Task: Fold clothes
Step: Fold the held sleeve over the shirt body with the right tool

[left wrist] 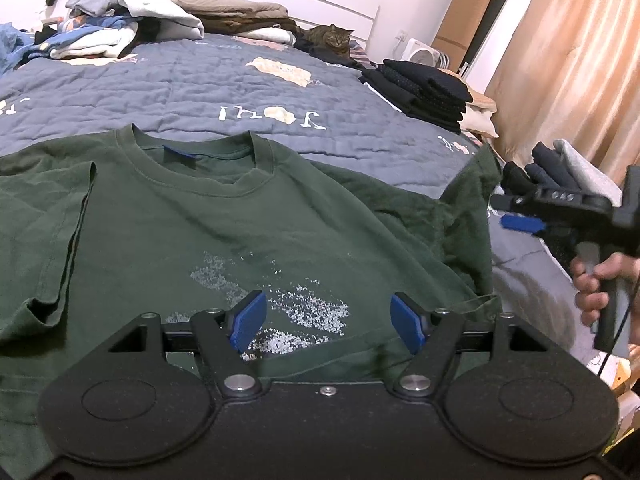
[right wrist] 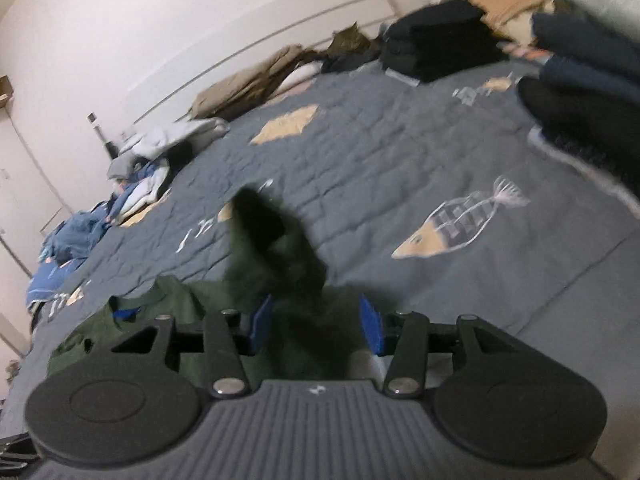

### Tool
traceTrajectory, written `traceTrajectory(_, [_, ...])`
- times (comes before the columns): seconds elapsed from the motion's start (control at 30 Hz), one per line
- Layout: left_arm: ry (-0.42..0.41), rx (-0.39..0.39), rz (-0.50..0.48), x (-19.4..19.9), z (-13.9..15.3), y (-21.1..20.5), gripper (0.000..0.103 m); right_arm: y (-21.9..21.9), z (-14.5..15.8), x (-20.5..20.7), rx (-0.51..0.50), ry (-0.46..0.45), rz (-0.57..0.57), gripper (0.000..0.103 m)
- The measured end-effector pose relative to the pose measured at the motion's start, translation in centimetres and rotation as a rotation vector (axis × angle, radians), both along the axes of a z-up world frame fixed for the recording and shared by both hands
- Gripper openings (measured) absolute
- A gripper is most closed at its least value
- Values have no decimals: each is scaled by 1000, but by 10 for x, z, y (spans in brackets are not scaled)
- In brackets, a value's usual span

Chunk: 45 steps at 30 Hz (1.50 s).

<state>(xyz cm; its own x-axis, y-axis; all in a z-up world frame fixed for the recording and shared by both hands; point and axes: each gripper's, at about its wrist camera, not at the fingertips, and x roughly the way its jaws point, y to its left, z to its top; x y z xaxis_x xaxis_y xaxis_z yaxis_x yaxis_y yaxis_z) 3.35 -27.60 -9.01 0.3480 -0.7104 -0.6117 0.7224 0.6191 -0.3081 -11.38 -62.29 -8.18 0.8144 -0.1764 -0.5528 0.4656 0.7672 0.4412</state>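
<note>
- T-shirt [left wrist: 224,216], dark green, lies front-up on the quilt [left wrist: 160,88], ready for folding.
- Left gripper [left wrist: 328,322] hovers wide, empty, above the chest print.
- Right gripper [right wrist: 316,326], jaws parted, has seemingly dropped the blurred sleeve [right wrist: 272,248] between its pads.

Dim indoor light, right-wrist view blurred
</note>
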Motion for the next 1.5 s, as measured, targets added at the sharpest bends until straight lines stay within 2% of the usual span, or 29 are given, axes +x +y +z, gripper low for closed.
traceTrajectory(0.1, [-1, 0, 1, -1, 0, 0, 68, 9, -9, 14, 21, 22, 48, 48])
traceTrajectory(0.27, [-1, 7, -3, -1, 0, 0, 68, 25, -18, 23, -19, 61, 79, 50])
traceTrajectory(0.47, [-1, 10, -5, -1, 0, -1, 68, 35, -11, 30, -33, 25, 107, 44])
traceTrajectory(0.5, [-1, 10, -6, -1, 0, -1, 68, 37, -9, 31, -30, 13, 124, 39])
traceTrajectory(0.53, [0, 10, -7, -1, 0, -1, 68, 40, -7, 32, -25, 0, 144, 29])
traceTrajectory(0.6, [0, 12, -10, -2, -1, -1, 68, 47, -4, 35, -24, -8, 181, 20])
traceTrajectory(0.7, [1, 14, -18, -3, -1, -2, 68, 59, -1, 41, -28, -7, 235, 17])
traceTrajectory(0.8, [0, 15, -22, -3, -1, -3, 68, 68, 3, 43, -37, -5, 273, 18])
traceTrajectory(0.83, [0, 15, -23, -3, -1, -3, 69, 68, 7, 41, -42, -15, 271, 21])
traceTrajectory(1.03, [0, 17, -32, -4, -2, -3, 69, 33, 37, 4, -41, -106, 134, 37])
traceTrajectory(1.13, [-1, 19, -39, -5, -2, -4, 69, 16, 39, -14, -24, -116, 87, 40])
traceTrajectory(1.2, [-2, 19, -44, -6, -1, -5, 69, 8, 37, -22, -40, -99, 71, 42])
traceTrajectory(1.37, [-4, 19, -46, -7, -1, -5, 69, -6, 9, -20, -100, 29, 76, 46])
traceTrajectory(1.5, [-6, 18, -50, -7, -1, -5, 69, -13, -22, -10, -70, 100, 97, 47])
